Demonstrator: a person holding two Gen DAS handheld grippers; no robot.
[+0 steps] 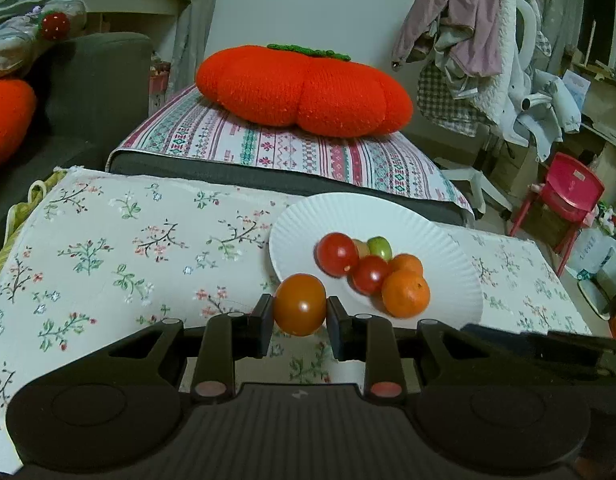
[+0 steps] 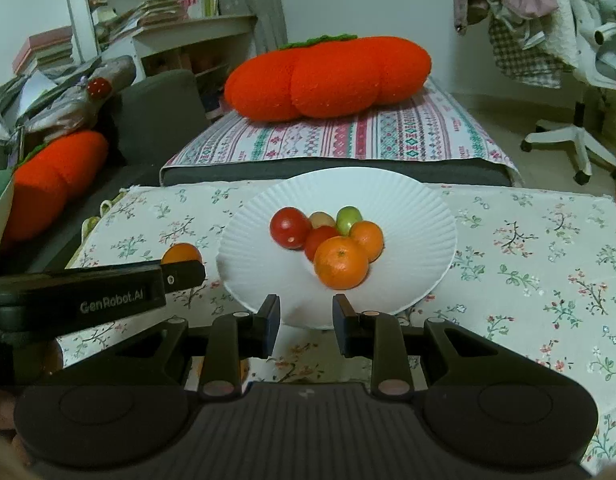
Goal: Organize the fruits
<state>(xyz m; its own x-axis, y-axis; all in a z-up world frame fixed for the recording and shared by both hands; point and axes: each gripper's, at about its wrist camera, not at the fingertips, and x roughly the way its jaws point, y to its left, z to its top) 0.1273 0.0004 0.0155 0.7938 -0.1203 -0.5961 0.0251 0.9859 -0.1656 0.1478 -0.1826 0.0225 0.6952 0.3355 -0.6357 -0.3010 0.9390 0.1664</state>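
Holding an orange tomato [image 1: 299, 305] pinched between its pads, your left gripper [image 1: 299, 320] has the white plate [image 1: 436, 236] of gathered fruit just ahead and to its right, nearer than your right gripper [image 2: 305, 316], which hangs narrowly parted and empty.

Legible text, one item: "GenRobot.AI", pale lettering on the black side of the left gripper [image 2: 179, 270], seen from the right wrist. Other print in the room is too blurred to read
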